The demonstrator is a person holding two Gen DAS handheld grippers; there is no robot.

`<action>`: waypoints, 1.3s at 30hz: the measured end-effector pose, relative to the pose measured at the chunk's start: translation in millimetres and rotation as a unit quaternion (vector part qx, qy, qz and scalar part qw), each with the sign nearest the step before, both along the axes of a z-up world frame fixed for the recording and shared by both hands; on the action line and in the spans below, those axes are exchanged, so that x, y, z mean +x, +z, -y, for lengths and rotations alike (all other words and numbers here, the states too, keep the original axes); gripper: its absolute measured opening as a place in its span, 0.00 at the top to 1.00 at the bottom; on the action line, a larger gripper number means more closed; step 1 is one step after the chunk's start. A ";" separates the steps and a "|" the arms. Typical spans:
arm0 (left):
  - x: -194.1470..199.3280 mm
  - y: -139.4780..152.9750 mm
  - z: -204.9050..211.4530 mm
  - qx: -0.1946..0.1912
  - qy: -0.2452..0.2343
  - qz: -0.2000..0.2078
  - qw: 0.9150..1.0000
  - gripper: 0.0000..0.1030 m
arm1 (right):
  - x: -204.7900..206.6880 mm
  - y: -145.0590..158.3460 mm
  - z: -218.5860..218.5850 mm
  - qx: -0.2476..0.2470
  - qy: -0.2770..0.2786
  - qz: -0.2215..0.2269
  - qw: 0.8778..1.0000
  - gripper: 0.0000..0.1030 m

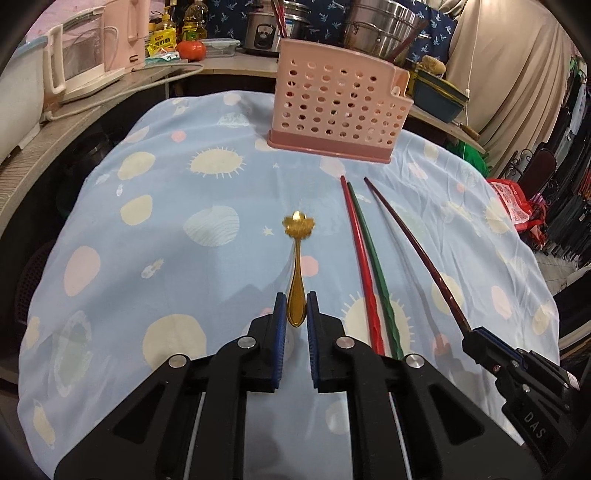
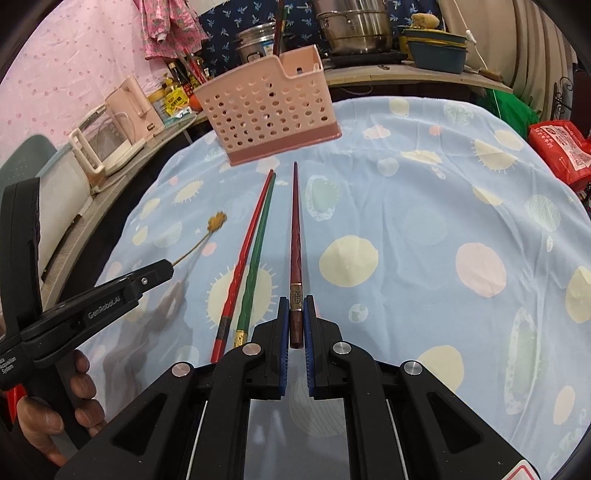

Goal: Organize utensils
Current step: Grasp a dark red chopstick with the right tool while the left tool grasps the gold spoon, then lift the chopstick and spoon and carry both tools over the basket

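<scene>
Gold spoon (image 1: 295, 273) and dark brown chopstick (image 2: 295, 254), each clamped at the handle end, over the blue patterned cloth (image 1: 147, 258).
My left gripper (image 1: 296, 314) pinches the spoon, bowl pointing ahead; the red chopstick (image 1: 360, 258) and green chopstick (image 1: 373, 266) lie touching between; my right gripper (image 2: 296, 317) pinches the brown one, tip toward the pink perforated holder (image 2: 266, 110). Legible: "GenRobot.AI", "DAS".

I see a patterned blue tablecloth (image 1: 155, 258), an electric kettle (image 1: 92, 62) and a steel pot (image 1: 380, 26) on the counter behind it.
</scene>
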State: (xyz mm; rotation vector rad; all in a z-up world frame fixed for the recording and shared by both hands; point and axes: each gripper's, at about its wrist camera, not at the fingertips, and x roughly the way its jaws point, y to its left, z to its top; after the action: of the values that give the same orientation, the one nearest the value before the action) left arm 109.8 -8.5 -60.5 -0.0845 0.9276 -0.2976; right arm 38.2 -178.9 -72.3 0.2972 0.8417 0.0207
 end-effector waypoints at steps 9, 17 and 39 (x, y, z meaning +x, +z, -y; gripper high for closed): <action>-6.9 36.8 -16.0 -0.020 0.013 0.032 0.999 0.90 | -11.1 34.6 7.6 0.009 -0.008 0.041 0.999 0.93; -5.0 62.8 -16.7 -0.025 0.008 0.058 0.998 0.91 | -15.1 59.2 9.7 0.016 -0.010 0.068 0.997 0.93; 0.1 136.7 -6.2 -0.026 -0.019 0.109 0.994 0.99 | -7.2 136.1 37.8 0.029 -0.024 0.136 0.990 0.93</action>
State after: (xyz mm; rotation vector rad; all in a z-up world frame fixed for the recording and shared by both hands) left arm 109.9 -2.4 76.2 -0.0807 0.7051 -0.3585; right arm 31.0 -216.7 63.8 0.3612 0.5630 0.0396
